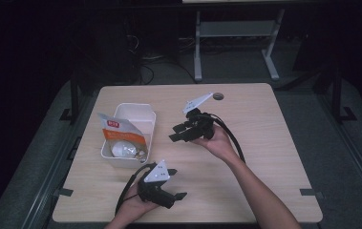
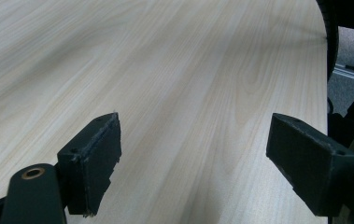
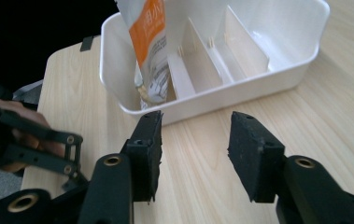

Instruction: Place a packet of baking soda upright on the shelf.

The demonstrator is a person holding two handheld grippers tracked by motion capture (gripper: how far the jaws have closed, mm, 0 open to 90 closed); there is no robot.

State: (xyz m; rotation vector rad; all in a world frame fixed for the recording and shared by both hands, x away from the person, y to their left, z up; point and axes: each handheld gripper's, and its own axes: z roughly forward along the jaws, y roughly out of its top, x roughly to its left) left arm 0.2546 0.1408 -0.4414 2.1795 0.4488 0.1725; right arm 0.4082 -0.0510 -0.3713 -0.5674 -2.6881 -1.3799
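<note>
My right gripper (image 3: 193, 154) hangs beside the white bin (image 3: 221, 95) with jaws half open and empty, because the bulb package (image 1: 121, 138) stands inside it, while my left gripper (image 2: 193, 163) idles wide open and empty over the desk (image 2: 165, 70).

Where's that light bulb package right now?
In the high view, the light bulb package stands in the near end compartment of the white divided bin, on the table's left side, left of the right gripper.

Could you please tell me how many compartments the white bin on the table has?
3: the bin has two dividers; the packaged bulb stands in the end compartment, the middle and far one look empty.
</note>
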